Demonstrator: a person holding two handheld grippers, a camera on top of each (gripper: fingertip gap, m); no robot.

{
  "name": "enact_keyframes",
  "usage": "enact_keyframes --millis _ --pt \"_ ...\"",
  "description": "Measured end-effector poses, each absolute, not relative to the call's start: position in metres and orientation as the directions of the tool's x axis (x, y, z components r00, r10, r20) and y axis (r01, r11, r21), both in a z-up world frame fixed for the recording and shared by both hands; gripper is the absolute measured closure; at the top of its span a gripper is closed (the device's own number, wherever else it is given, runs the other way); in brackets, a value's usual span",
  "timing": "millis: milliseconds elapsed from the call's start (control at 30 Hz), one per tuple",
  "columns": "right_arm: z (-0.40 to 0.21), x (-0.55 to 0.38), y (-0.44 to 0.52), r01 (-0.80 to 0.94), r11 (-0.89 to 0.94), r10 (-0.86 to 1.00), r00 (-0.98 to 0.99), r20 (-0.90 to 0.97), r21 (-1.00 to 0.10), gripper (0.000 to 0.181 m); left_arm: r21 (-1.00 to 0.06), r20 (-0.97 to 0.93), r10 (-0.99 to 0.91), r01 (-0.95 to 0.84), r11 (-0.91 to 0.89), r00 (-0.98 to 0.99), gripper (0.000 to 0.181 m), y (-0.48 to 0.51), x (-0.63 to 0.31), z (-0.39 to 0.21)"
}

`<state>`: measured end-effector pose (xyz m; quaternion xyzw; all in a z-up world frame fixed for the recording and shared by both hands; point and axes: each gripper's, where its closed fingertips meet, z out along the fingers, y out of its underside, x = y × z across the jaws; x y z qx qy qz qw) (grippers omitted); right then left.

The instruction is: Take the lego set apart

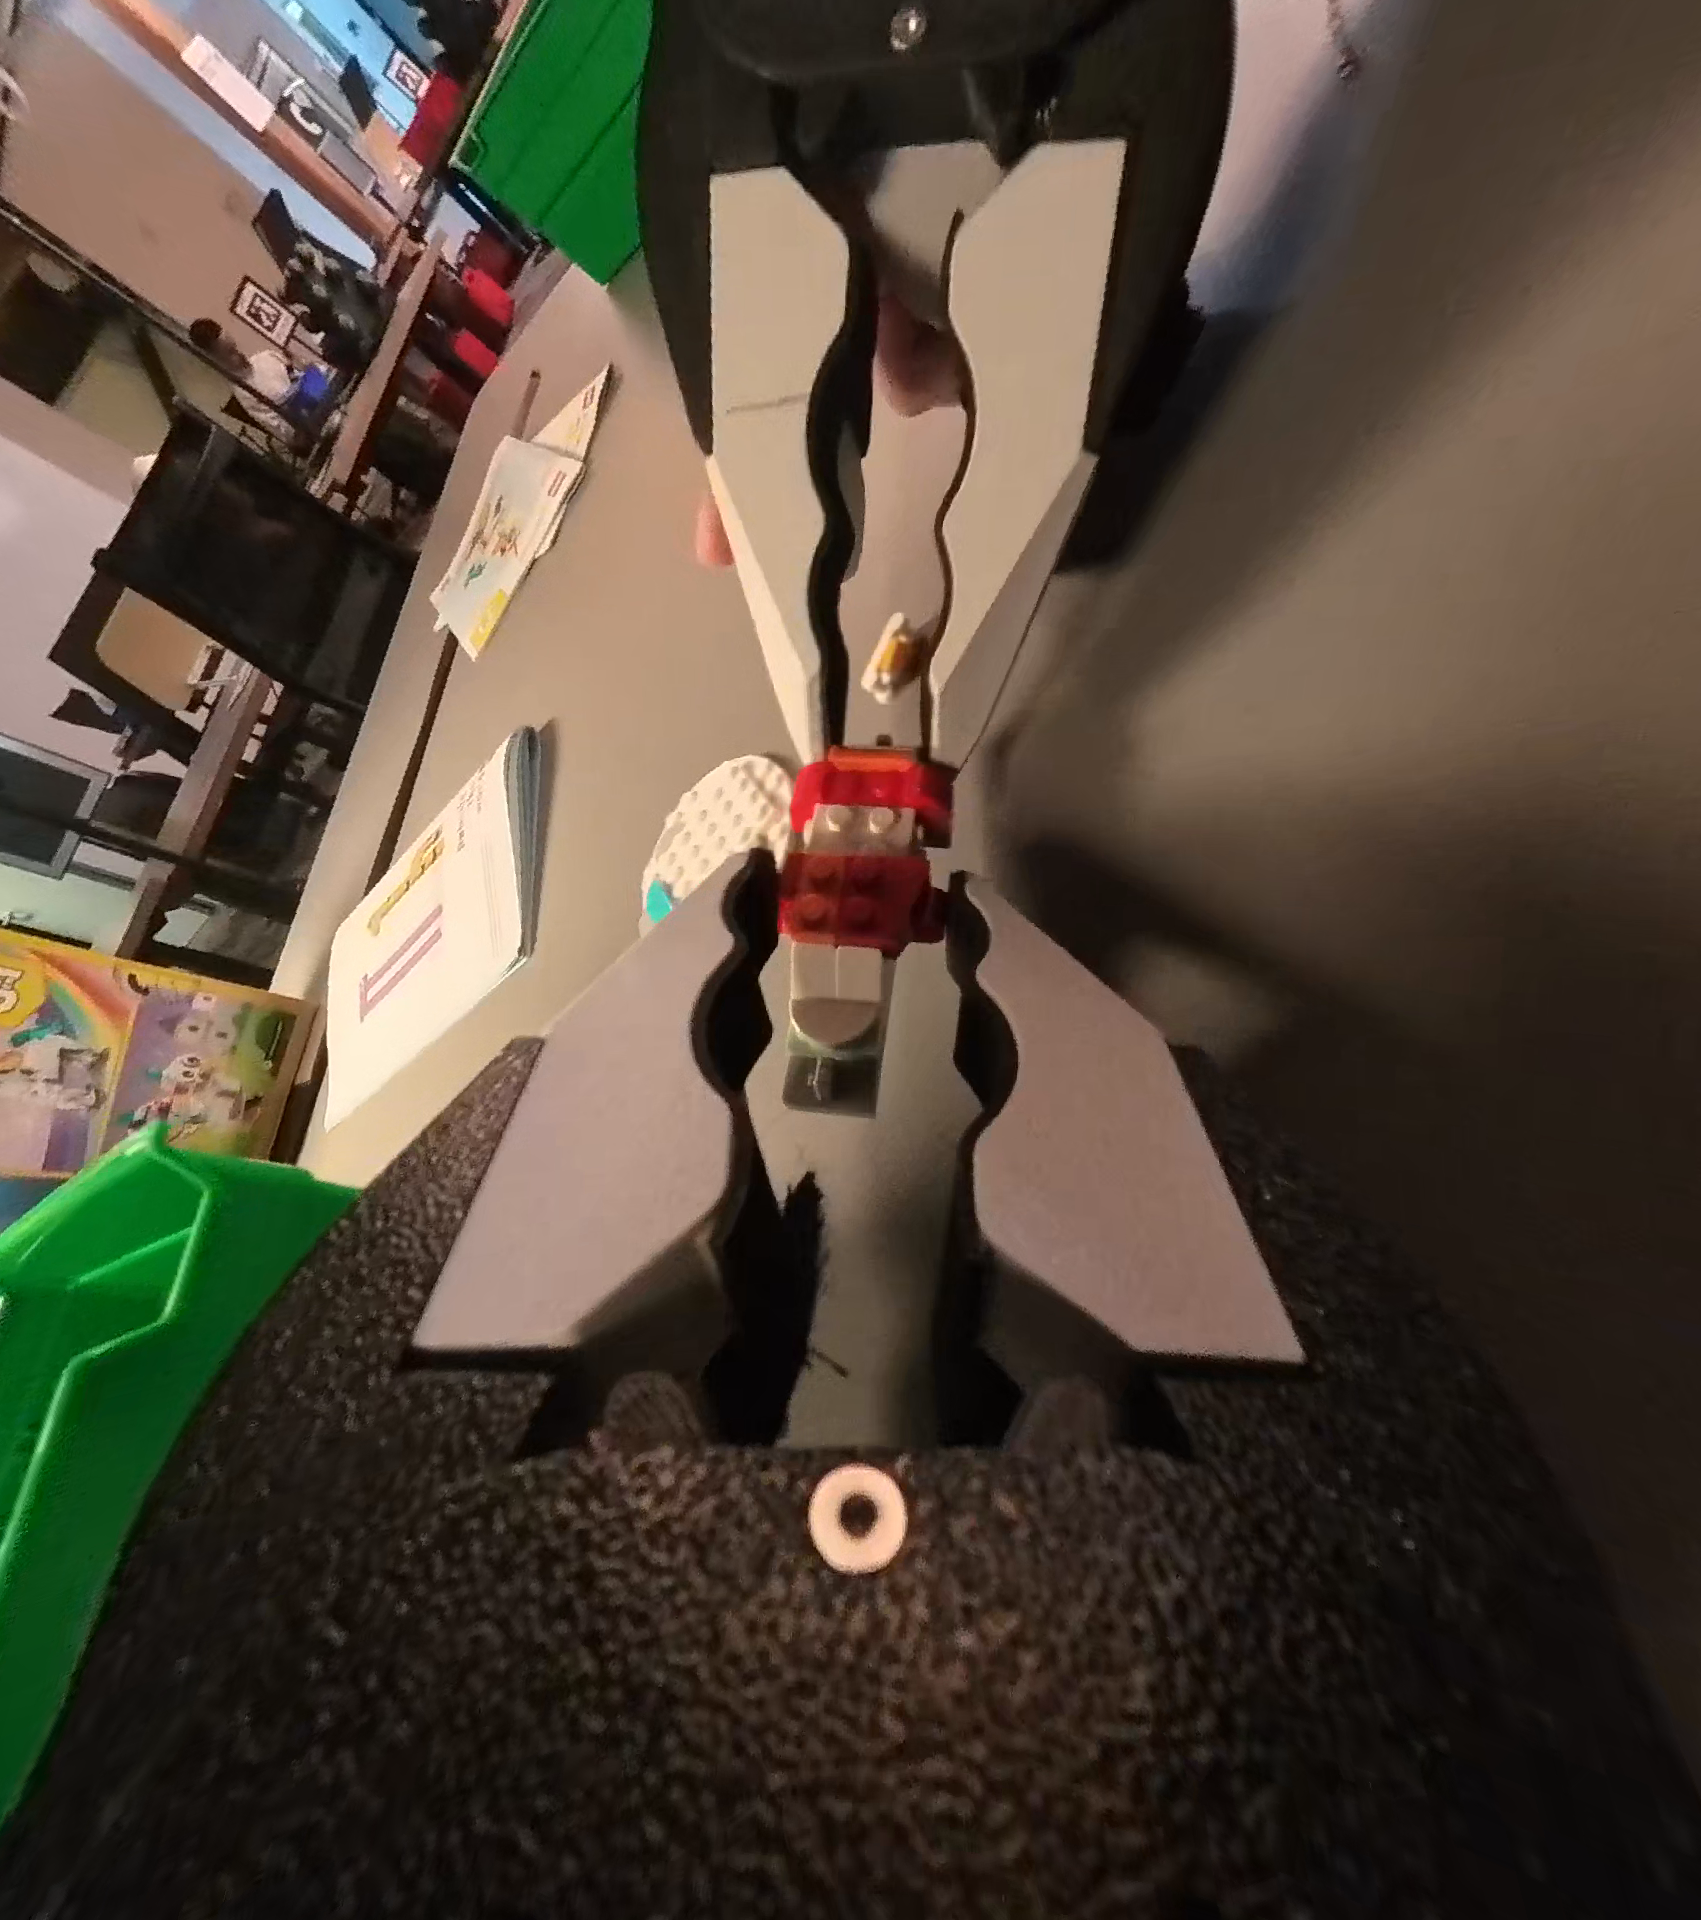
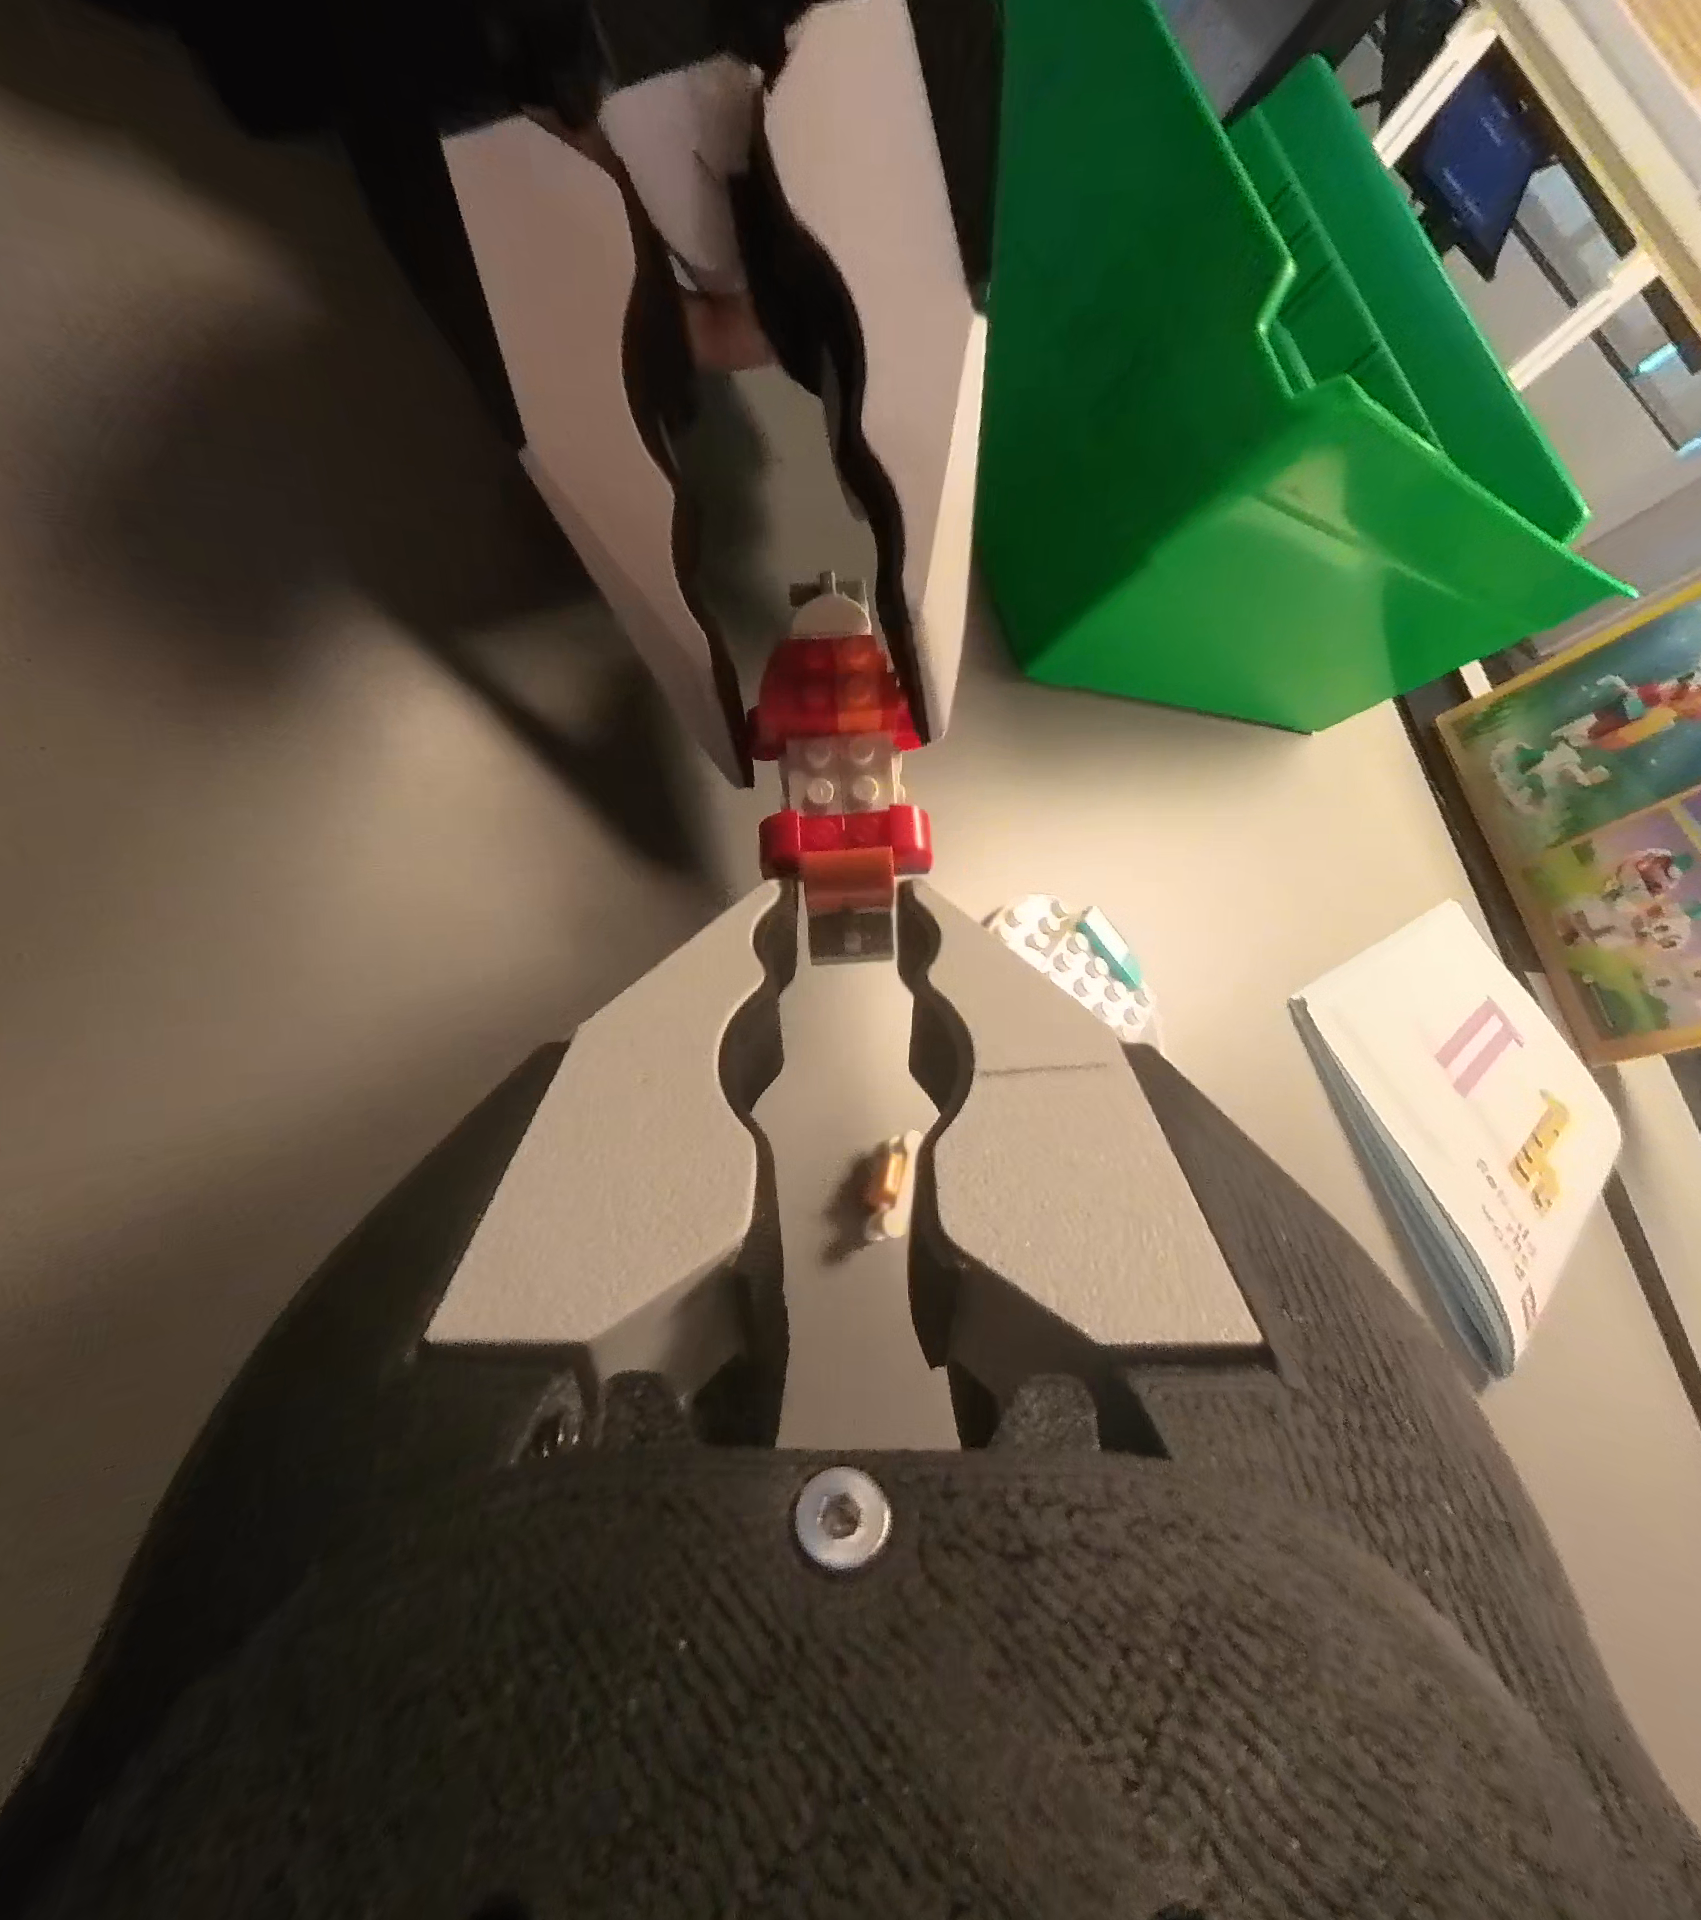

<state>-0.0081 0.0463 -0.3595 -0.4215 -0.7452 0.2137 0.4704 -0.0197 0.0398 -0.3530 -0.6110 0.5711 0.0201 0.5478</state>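
Fingers of the left gripper [image 1: 861, 894] and right gripper [image 2: 841, 914] each clamp an end of the lego model [image 1: 861, 883]; uneven pulling could scatter bricks beside it.

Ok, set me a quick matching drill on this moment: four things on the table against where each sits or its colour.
1 lego model
2 bin
3 round plate
4 booklet

a partly hidden behind the right gripper
b beside the picture box
c green
d gripped by left gripper and right gripper

Pairs: 1-d, 2-c, 3-a, 4-b
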Motion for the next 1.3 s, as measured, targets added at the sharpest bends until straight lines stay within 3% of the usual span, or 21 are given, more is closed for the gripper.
enact_keyframes --millis 200,300,400,567,733,900,1100,1300 --pt "-0.359 -0.004 0.041 0.402 0.606 0.793 -0.247 0.557 -0.686 0.167 -0.651 -0.639 -0.692 -0.715 0.255 0.335 0.15 0.036 -0.017 -0.355" --pt "-0.345 -0.004 0.036 0.351 0.577 0.817 -0.221 0.533 -0.738 0.167 -0.71 -0.589 -0.714 -0.665 0.232 0.379 0.15 0.036 -0.018 -0.347" --pt "-0.322 -0.002 0.029 0.244 0.445 0.892 -0.207 0.402 -0.861 0.168 -0.81 -0.481 -0.759 -0.554 0.193 0.439 0.15 0.032 -0.016 -0.332" --pt "-0.301 0.001 0.019 0.13 0.211 0.95 -0.261 0.172 -0.969 0.168 -0.925 -0.29 -0.843 -0.359 0.125 0.453 0.15 0.019 -0.011 -0.312" --pt "-0.288 0.007 0.005 0.092 -0.031 0.915 -0.399 -0.065 -0.995 0.168 -0.991 -0.065 -0.929 -0.133 0.018 0.364 0.151 0.001 -0.004 -0.289" --pt "-0.283 0.013 -0.006 0.097 -0.13 0.853 -0.496 -0.161 -0.987 0.167 -0.99 0.14 -0.965 0.009 -0.142 0.22 0.155 -0.014 0.001 -0.281" --pt "-0.287 0.009 0.005 0.11 -0.093 0.898 -0.42 -0.131 -0.99 0.167 -0.982 0.183 -0.947 0.007 -0.187 0.265 0.155 -0.004 -0.004 -0.285" --pt "-0.302 0.005 0.019 0.15 0.117 0.955 -0.288 0.07 -0.982 0.167 -0.983 0.034 -0.922 -0.153 -0.1 0.386 0.155 0.007 -0.007 -0.298"
